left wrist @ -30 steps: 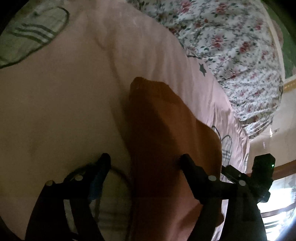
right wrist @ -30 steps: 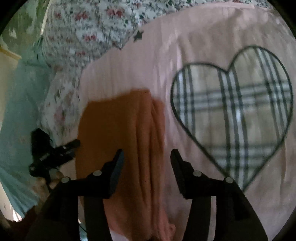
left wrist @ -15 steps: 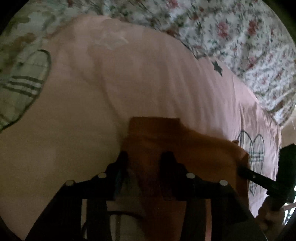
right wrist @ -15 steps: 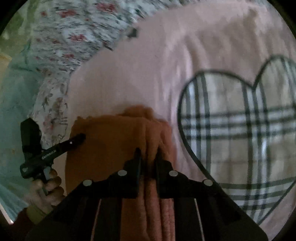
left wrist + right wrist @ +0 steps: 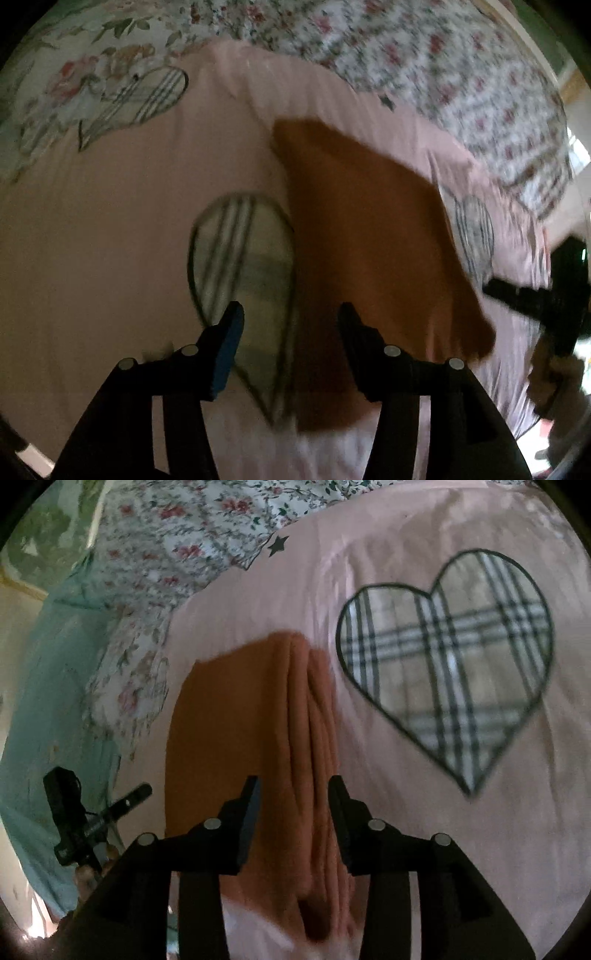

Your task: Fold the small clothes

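An orange folded garment lies on the pink bed sheet. In the left wrist view my left gripper is open and empty, over the garment's left edge and a plaid heart print. In the right wrist view the garment shows stacked folds along its right side, and my right gripper is open and empty just above those folds. The right gripper's body shows at the right edge of the left wrist view; the left gripper's body shows at the left of the right wrist view.
A floral quilt lies beyond the sheet, also in the right wrist view. A large plaid heart print is right of the garment. A pale teal cloth hangs at the left.
Both grippers, shut on the garment half a second ago, have opened and pulled back. The garment now lies flat on the sheet.
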The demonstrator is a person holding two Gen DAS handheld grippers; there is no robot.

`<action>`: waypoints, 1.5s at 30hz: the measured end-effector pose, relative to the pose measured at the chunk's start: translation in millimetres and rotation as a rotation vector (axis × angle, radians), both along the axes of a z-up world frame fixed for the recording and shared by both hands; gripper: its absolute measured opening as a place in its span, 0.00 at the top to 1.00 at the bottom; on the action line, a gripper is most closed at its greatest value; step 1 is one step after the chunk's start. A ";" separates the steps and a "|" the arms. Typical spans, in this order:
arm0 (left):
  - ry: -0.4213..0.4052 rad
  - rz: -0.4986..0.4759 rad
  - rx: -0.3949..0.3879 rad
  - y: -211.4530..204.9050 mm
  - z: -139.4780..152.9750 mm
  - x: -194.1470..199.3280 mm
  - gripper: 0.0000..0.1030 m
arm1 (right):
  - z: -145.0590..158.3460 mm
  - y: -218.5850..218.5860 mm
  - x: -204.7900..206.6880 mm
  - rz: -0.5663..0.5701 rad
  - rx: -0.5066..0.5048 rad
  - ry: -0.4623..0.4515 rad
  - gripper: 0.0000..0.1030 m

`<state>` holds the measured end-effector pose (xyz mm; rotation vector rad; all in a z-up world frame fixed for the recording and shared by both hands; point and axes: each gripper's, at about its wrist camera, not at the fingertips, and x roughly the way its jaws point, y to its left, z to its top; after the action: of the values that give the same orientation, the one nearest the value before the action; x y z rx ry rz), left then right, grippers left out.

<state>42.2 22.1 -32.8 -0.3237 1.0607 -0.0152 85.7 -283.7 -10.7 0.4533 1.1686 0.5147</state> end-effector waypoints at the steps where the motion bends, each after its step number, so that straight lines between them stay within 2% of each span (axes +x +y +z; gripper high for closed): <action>1: 0.001 -0.006 0.011 -7.8 -2.0 -13.1 0.42 | 0.7 0.0 -7.4 0.012 -0.011 -0.005 0.62; 2: 0.001 -0.012 0.015 -16.1 -4.8 -26.5 0.39 | 1.2 -0.1 -15.2 0.025 -0.023 -0.009 0.62; 5: 0.011 -0.031 0.034 -33.9 -17.0 -52.1 0.39 | -1.4 6.0 -33.8 0.083 -0.041 -0.012 0.62; 11: 0.008 -0.031 0.086 -50.6 -34.1 -68.2 0.38 | -19.8 33.8 -44.3 0.201 -0.122 0.014 0.63; 12: 0.009 -0.029 0.089 -50.5 -36.3 -69.5 0.38 | -21.3 38.4 -45.0 0.221 -0.118 0.023 0.81; 13: 0.010 -0.029 0.087 -50.0 -37.5 -70.1 0.38 | -20.4 42.2 -45.0 0.240 -0.101 0.030 0.95; 15: 0.012 -0.031 0.092 -50.1 -40.4 -73.0 0.37 | -5.4 43.5 -43.1 0.236 -0.019 0.016 0.95; 18: 0.010 -0.038 0.129 -53.5 -43.3 -74.9 0.36 | 29.3 28.4 -38.2 0.176 0.196 -0.024 0.95; 20: -0.002 -0.027 0.153 -54.6 -43.2 -74.3 0.36 | 42.9 20.6 -36.0 0.159 0.250 -0.050 0.95; 22: -0.006 0.005 0.190 -54.6 -44.0 -70.0 0.36 | 43.9 16.9 -34.9 0.148 0.253 -0.048 0.95; 23: 0.005 0.031 0.211 -52.5 -45.7 -66.2 0.37 | 40.0 15.0 -35.2 0.140 0.244 -0.043 0.95; 25: 0.004 0.084 0.214 -45.4 -45.2 -64.7 0.54 | 31.3 14.1 -39.2 0.126 0.235 -0.025 0.95; 26: -0.001 0.120 0.195 -38.8 -44.0 -66.0 0.68 | 24.6 12.4 -42.4 0.118 0.217 -0.017 0.95; 27: -0.006 0.152 0.163 -31.0 -43.5 -69.0 0.70 | 18.9 12.5 -46.7 0.121 0.179 -0.025 0.95; 29: -0.006 0.180 0.121 -23.4 -44.4 -70.8 0.71 | 2.9 18.2 -53.2 0.140 0.055 -0.030 0.95; 33: 0.033 0.185 0.097 -21.4 -60.4 -71.1 0.75 | -44.1 24.0 -61.7 0.178 -0.122 0.005 0.96; 36: 0.044 0.185 0.093 -20.9 -61.1 -67.9 0.75 | -57.3 21.1 -62.7 0.159 -0.101 0.005 0.97; 38: 0.053 0.170 0.084 -20.8 -60.3 -66.9 0.75 | -52.7 26.7 -62.8 0.186 -0.142 -0.014 0.97; 40: 0.062 0.138 0.084 -21.2 -56.7 -67.8 0.73 | -50.3 30.8 -62.7 0.206 -0.169 -0.019 0.97; 42: 0.075 0.091 0.082 -20.6 -51.7 -68.1 0.73 | -49.3 29.8 -60.0 0.209 -0.160 0.016 0.97; 45: 0.038 0.003 0.040 -20.6 -30.3 -78.6 0.74 | -35.5 22.9 -59.5 0.196 -0.130 0.028 0.93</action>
<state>-36.3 1.4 -63.1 -0.2905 1.0968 0.0148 26.2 -260.9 -46.2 0.2363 1.2721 0.5985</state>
